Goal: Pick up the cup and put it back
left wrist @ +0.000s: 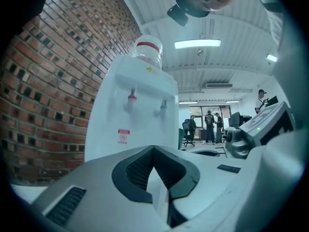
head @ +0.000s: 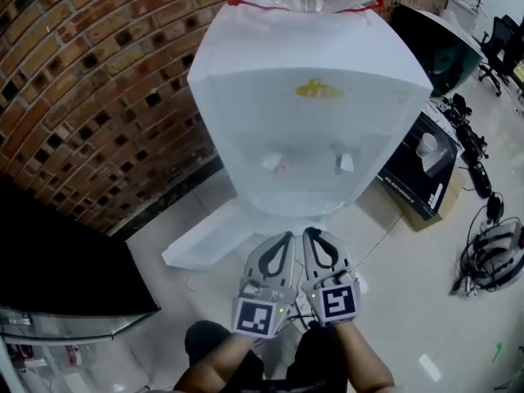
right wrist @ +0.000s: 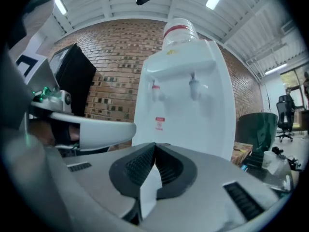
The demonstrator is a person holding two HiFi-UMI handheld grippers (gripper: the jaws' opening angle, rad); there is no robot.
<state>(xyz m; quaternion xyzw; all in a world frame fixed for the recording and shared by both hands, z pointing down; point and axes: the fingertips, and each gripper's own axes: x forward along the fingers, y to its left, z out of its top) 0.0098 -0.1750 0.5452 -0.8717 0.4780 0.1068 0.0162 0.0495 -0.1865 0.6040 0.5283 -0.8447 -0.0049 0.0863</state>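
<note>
No cup shows in any view. A white water dispenser [head: 307, 97] with a clear bottle on top stands against the brick wall, and its red tap [head: 279, 166] and blue tap [head: 345, 164] hang over an empty recess. My left gripper [head: 286, 237] and right gripper [head: 309, 232] sit side by side low in front of the dispenser's base, both shut with nothing between the jaws. In the left gripper view the shut left gripper [left wrist: 153, 149] points slightly up at the dispenser [left wrist: 135, 110]. In the right gripper view the shut right gripper [right wrist: 154, 145] faces the dispenser [right wrist: 183, 95].
A white panel [head: 205, 240] juts from the dispenser's base to the left. A black cabinet [head: 57, 260] stands at left and a dark bin [head: 442, 47] at right. A printed box [head: 422, 166] and cables [head: 491, 252] lie on the floor. People [left wrist: 210, 124] stand far off.
</note>
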